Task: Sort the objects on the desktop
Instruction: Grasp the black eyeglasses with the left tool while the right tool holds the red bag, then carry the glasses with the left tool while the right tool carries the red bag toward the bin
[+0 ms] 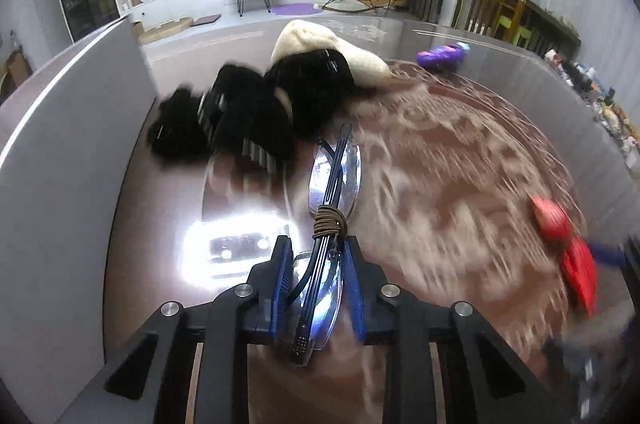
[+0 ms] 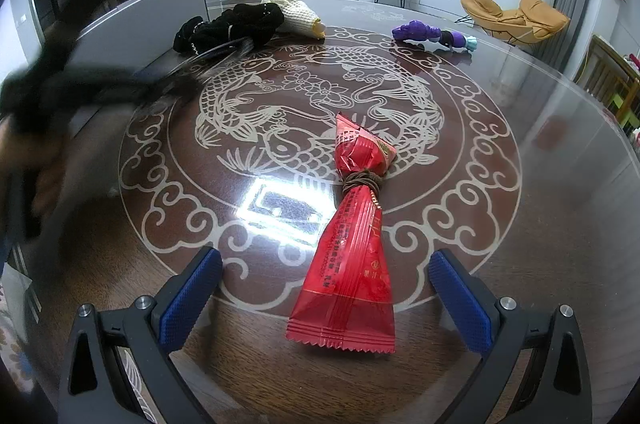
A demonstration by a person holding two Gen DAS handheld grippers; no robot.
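Note:
My left gripper (image 1: 318,248) is shut on a pair of folded glasses (image 1: 334,176), its blue pads pressing both sides of the frame. A brown hair tie (image 1: 326,222) is wound around the glasses just past the fingertips. They hang above the table, close to a pile of black scrunchies (image 1: 248,116). In the right wrist view my right gripper (image 2: 326,258) stands open low over the table. A red snack packet (image 2: 352,244) lies between its fingers, untouched, with a brown hair tie (image 2: 362,182) around its waist. The left hand shows there only as a dark blur (image 2: 60,84).
The round glass-topped table (image 2: 540,184) carries a fish pattern. A cream knitted piece (image 2: 292,8) lies behind the black scrunchies (image 2: 232,26). A purple toy (image 2: 432,34) sits at the far right. A grey panel (image 2: 140,20) stands along the left edge.

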